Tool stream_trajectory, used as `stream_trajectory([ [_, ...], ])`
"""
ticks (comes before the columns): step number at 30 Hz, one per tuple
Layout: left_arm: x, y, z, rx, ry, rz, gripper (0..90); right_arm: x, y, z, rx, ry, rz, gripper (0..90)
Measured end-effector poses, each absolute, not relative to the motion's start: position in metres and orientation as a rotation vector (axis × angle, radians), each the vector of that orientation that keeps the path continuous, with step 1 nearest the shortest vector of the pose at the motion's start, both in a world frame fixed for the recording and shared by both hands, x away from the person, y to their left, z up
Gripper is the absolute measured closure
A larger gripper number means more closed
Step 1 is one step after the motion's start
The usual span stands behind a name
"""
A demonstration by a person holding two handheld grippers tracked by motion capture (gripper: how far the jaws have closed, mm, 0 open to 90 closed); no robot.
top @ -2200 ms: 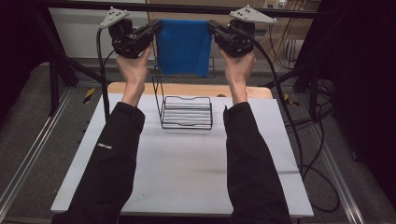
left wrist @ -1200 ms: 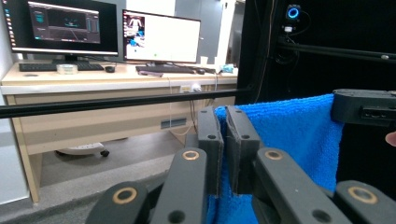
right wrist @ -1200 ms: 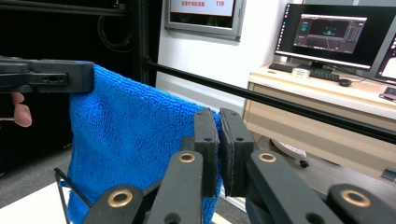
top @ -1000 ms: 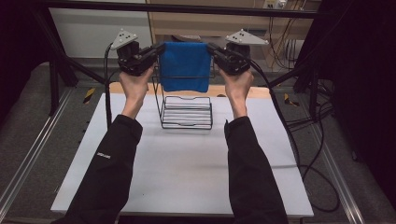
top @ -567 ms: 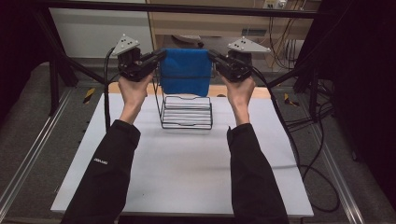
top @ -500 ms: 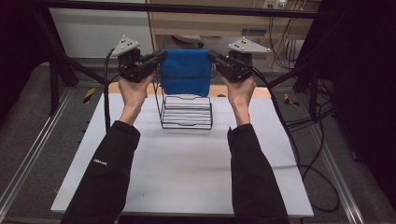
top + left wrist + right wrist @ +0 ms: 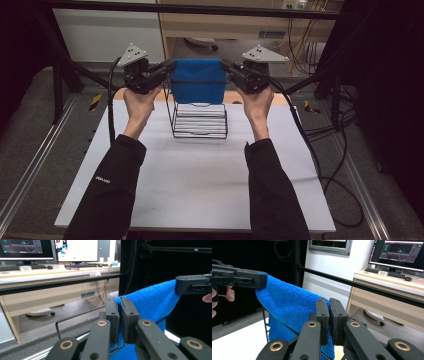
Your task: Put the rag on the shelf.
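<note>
A blue towel (image 7: 197, 82) is stretched flat between both grippers above the back of a black wire rack (image 7: 200, 122). My left gripper (image 7: 170, 65) is shut on its upper left corner and my right gripper (image 7: 227, 65) on its upper right corner. A thin rail of the rack crosses the towel's face. In the left gripper view the jaws (image 7: 119, 315) pinch the towel (image 7: 150, 300), with the other gripper (image 7: 192, 285) farther off. In the right gripper view the jaws (image 7: 328, 312) clamp the towel (image 7: 287, 305), and the other gripper (image 7: 239, 277) holds the far corner.
The rack stands at the back middle of a white table (image 7: 200, 185). A black frame bar (image 7: 200, 7) runs overhead behind the grippers. Cables (image 7: 330, 165) trail off the table's right side. Desks with monitors (image 7: 75, 250) lie beyond.
Both grippers have come down and slightly toward the person with the towel held taut. Its lower part now hangs at the rack's top rail.
</note>
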State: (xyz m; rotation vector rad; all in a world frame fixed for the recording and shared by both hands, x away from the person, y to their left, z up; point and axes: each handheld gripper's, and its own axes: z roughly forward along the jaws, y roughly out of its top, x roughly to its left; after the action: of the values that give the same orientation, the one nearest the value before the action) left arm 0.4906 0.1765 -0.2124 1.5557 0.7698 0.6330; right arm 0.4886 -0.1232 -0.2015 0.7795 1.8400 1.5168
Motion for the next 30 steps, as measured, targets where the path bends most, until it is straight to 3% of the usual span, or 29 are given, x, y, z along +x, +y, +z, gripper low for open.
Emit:
stream_trajectory([
  [30, 0.472, 0.180, -0.246, 1.741, 0.792, 0.592, 80.3, 0.470, -0.124, -0.231, 0.785, 2.070, 1.434, 86.2],
])
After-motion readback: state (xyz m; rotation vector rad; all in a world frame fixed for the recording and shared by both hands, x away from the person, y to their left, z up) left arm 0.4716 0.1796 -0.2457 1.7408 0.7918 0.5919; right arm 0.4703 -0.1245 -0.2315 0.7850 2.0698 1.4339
